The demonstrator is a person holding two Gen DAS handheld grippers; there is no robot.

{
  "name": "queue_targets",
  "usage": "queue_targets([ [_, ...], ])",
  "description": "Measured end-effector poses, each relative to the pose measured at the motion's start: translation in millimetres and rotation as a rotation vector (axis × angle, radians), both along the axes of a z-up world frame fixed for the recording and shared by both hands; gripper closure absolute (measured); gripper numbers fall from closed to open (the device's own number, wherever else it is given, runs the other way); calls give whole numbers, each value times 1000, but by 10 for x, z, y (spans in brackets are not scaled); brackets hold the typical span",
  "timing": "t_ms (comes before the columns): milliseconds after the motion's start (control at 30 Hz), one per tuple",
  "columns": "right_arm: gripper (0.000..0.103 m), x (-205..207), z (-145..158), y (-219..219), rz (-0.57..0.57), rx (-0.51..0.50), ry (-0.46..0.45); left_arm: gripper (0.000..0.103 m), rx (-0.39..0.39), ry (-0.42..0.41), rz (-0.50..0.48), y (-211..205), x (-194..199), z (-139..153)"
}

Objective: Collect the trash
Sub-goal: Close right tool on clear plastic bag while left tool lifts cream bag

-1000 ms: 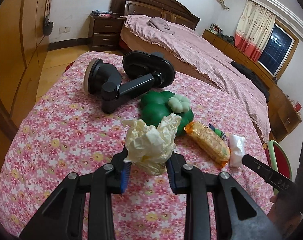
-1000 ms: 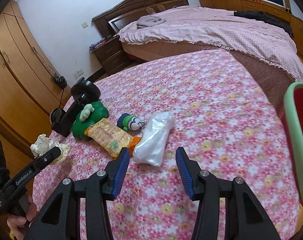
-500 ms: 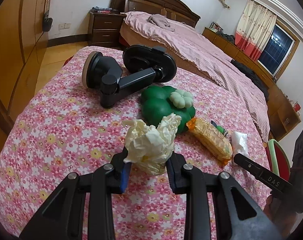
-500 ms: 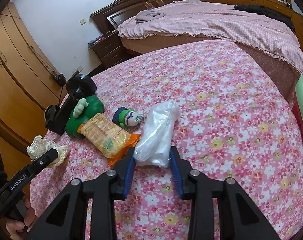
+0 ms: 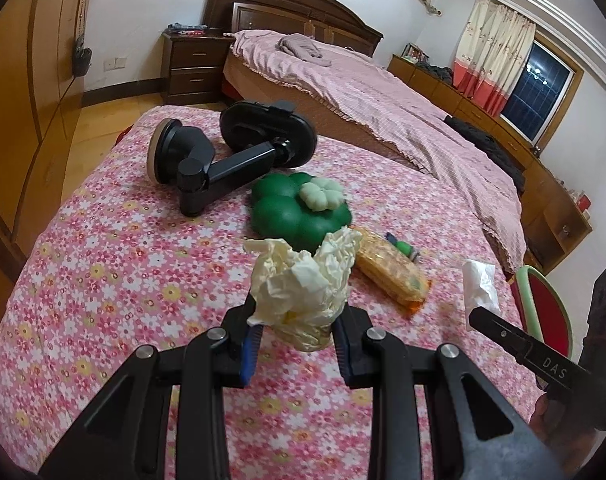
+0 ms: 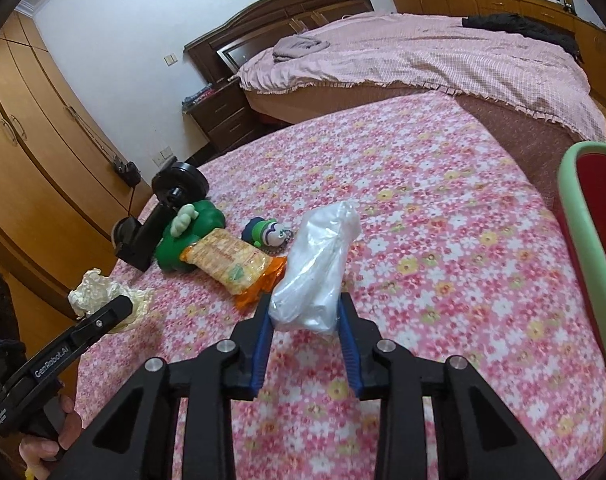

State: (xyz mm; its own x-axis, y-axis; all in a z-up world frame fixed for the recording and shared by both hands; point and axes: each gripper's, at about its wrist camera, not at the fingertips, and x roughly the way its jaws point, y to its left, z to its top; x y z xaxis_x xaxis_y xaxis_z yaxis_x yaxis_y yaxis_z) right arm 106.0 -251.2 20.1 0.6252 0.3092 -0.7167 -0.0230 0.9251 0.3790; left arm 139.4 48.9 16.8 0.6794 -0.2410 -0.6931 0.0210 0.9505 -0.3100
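Observation:
My left gripper (image 5: 297,320) is shut on a crumpled cream paper wad (image 5: 303,280), held just above the floral tablecloth (image 5: 123,264). My right gripper (image 6: 305,320) has its blue pads pressed on the lower end of a clear plastic bag (image 6: 323,256), which tilts up and away from the jaws. In the left wrist view the bag (image 5: 481,284) shows at the right, above one finger of the right gripper. An orange snack packet (image 6: 231,260) lies on the cloth to the left of the bag.
A green squishy toy (image 5: 299,208), a black suction phone holder (image 5: 231,152) and a small toy keychain (image 6: 267,232) lie on the cloth. A red bin with a green rim (image 6: 579,240) stands at the table's right edge. A bed and wardrobes lie beyond.
The right jaws, open a second ago, moved up around the plastic bag and closed on it; its near end now sits between the pads. The left gripper kept hold of the paper wad.

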Motion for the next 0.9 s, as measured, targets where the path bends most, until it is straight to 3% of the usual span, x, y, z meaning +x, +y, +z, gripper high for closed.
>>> queue_targets([
  [900,69,-1086,777,-265,-70,2,-226,72,-2,-147,-124,-434,-769,744],
])
